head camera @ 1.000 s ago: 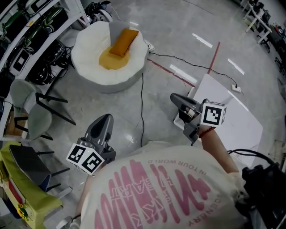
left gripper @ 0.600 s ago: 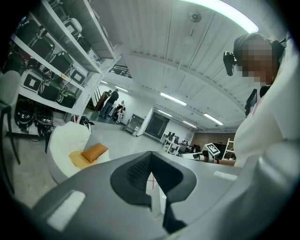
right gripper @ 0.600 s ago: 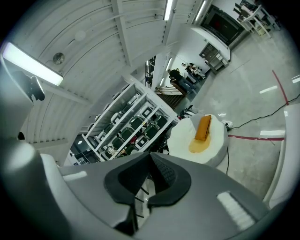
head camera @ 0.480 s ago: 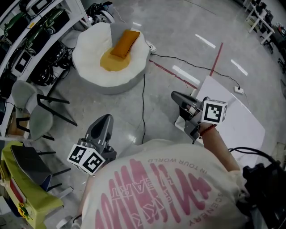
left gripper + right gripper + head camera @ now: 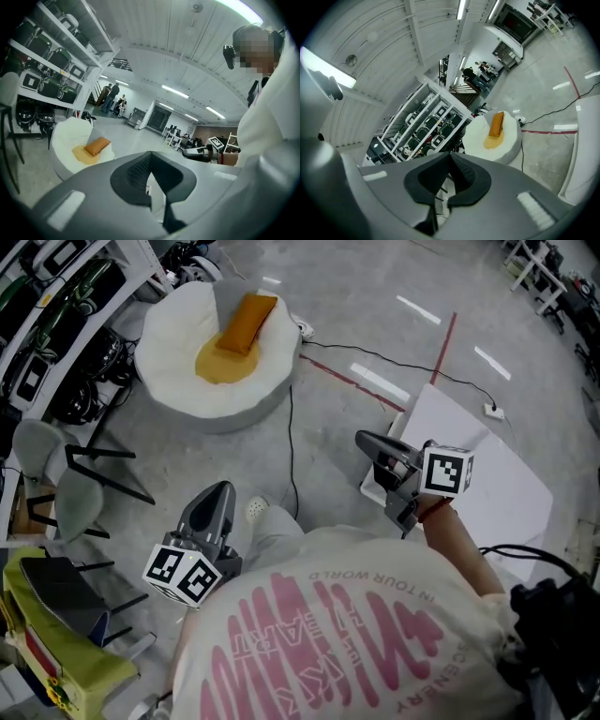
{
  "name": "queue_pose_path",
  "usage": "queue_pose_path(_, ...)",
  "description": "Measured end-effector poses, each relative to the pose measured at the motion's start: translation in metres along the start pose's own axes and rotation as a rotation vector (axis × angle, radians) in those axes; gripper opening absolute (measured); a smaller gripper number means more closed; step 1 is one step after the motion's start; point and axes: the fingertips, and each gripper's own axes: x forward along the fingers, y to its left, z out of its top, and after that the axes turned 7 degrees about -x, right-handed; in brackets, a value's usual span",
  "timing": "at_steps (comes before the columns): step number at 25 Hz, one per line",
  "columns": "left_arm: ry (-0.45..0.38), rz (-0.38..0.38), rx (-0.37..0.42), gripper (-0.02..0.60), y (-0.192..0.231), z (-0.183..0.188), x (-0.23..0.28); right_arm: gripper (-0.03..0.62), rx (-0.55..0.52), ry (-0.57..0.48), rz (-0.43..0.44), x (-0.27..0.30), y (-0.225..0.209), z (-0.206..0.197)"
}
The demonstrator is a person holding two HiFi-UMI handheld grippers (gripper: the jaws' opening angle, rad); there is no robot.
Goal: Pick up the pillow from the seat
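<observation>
An orange pillow (image 5: 247,322) lies tilted on a round white beanbag seat (image 5: 178,352) with a yellow centre, at the head view's upper left. The pillow (image 5: 97,146) on the seat (image 5: 68,140) also shows at the left gripper view's left, and the pillow (image 5: 498,123) on the seat (image 5: 506,140) at the right gripper view's middle right. My left gripper (image 5: 211,505) hangs shut and empty over the floor, well short of the seat. My right gripper (image 5: 372,446) is shut and empty too, off to the seat's right.
Metal shelving (image 5: 56,296) with gear lines the left side. Grey chairs (image 5: 56,474) stand left of my left gripper. A black cable (image 5: 292,427) runs across the floor from the seat. A white board (image 5: 487,474) lies at the right, beside red floor tape (image 5: 441,348). People stand far off (image 5: 112,96).
The seat and pillow have slid up and left in the head view. A white shoe now shows beside the left gripper. Both grippers stay shut.
</observation>
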Motion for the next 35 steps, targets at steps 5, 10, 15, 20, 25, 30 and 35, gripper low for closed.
queue_pose_path(5,0.03,-0.034,0.016,0.011,0.014,0.004,0.022,0.005,0.042,-0.047,-0.001,0.011,-0.004,0.013)
queue_pose_path(10,0.019,-0.108,0.013,0.011,0.025,0.028,0.056,0.005,0.06,-0.085,-0.04,0.019,-0.017,0.034)
queue_pose_path(15,0.056,-0.154,0.011,0.011,0.041,0.051,0.091,0.005,0.05,-0.117,-0.081,0.035,-0.03,0.062)
queue_pose_path(20,0.076,-0.194,0.017,0.011,0.072,0.084,0.123,0.005,0.067,-0.133,-0.125,0.067,-0.041,0.081)
queue_pose_path(25,0.084,-0.23,0.038,0.011,0.099,0.128,0.153,0.005,0.086,-0.179,-0.107,0.105,-0.038,0.113)
queue_pose_path(30,0.114,-0.26,0.064,0.011,0.122,0.152,0.173,0.005,0.091,-0.201,-0.126,0.137,-0.046,0.135)
queue_pose_path(35,0.125,-0.28,0.073,0.011,0.163,0.177,0.188,0.005,0.082,-0.225,-0.124,0.182,-0.048,0.159)
